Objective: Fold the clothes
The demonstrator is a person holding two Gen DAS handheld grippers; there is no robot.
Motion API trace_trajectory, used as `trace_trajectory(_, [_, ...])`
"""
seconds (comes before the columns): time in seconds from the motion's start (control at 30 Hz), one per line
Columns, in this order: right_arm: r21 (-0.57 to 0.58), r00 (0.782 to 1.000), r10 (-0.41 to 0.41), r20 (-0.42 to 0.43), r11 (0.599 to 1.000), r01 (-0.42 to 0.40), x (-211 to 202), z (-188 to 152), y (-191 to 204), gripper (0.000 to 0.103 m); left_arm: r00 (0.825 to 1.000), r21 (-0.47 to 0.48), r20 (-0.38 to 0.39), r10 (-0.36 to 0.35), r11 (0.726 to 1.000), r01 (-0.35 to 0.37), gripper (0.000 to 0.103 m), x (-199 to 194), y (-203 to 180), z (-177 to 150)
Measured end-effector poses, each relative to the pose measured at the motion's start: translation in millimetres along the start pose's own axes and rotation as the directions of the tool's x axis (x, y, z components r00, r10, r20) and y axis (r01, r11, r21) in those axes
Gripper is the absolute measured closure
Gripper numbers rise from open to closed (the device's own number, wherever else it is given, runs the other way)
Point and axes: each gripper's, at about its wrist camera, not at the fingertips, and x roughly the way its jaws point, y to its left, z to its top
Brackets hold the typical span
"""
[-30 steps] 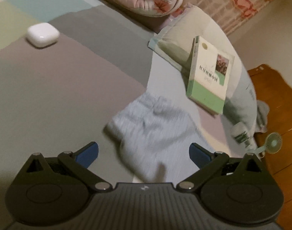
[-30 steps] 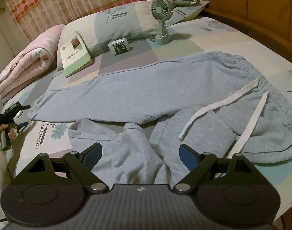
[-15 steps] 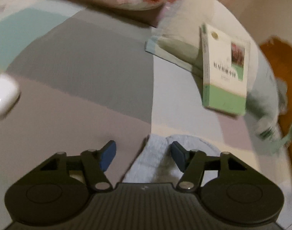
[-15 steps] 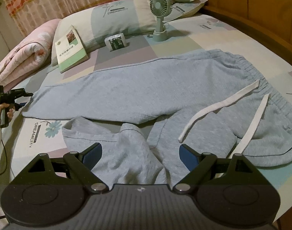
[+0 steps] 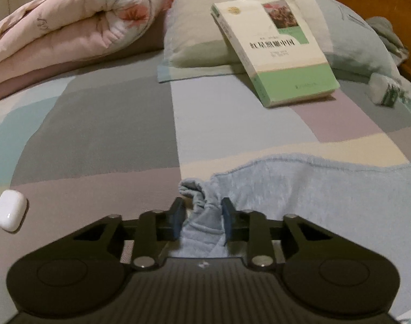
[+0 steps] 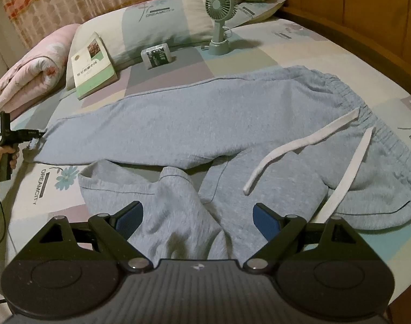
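Spread across the patchwork bed sheet [image 6: 308,46]: pale grey-blue sweatpants [image 6: 205,113], soft fleecy knit, far leg stretched out flat toward the left, near leg rumpled and doubled back on itself under the right gripper [image 6: 197,217]. Elastic gathered waistband at the right, with two flat white drawstrings [image 6: 300,145] trailing loose over the hip. Cuff of the far leg bunched into tight folds between the blue pads of the left gripper [image 5: 202,217], jaws closing and already pinching the fabric; in the right wrist view, same gripper [image 6: 34,135] small at the left edge, held by a hand [image 6: 5,154] at the leg's end. Right gripper's jaws spread wide, hanging over the crumpled near leg, nothing pressed between the pads. Beyond the cuff: a thick paperback book [image 5: 275,43] with a white and green cover leaning on a pillow [image 5: 194,27], a rolled pink quilted duvet [image 5: 70,24], a glossy white rounded earbud case [image 5: 9,213] on the sheet at the left. Farther back, a small green stand fan [image 6: 219,21] and a small dark-printed packet [image 6: 158,55]. Compared with a second ago: left gripper then wide open and short of the cuff, now narrowed on it, view rolled level; far leg pulled longer and straighter; right gripper unchanged.
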Motion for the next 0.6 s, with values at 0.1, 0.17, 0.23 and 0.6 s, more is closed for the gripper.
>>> trace_trajectory(0.1, [-0.002, 1.000, 0.003, 0.008, 1.000, -0.003, -2.2, 0.7, 1.0, 0.012, 0.999, -0.075, 0.039, 0.021, 0.997, -0.018, 0.085, -4.3, 6.4, 10.6])
trace_trajectory(0.17, [-0.006, 1.000, 0.002, 0.013, 1.000, -0.002, -4.3, 0.9, 1.5, 0.012, 0.998, -0.115, 0.057, 0.028, 0.993, -0.022, 0.085, -8.1, 13.0, 16.2])
trace_trajectory(0.23, [-0.008, 1.000, 0.000, 0.015, 1.000, 0.000, -5.7, 1.2, 0.5, 0.012, 0.998, -0.134, 0.057, 0.036, 0.991, -0.028, 0.085, -7.3, 17.5, 20.1])
trace_trajectory(0.6, [0.007, 1.000, 0.014, 0.015, 1.000, -0.014, -8.4, -0.8, -3.3, 0.011, 0.996, -0.241, 0.036, 0.087, 0.968, -0.076, 0.049, -12.5, 35.7, 20.6])
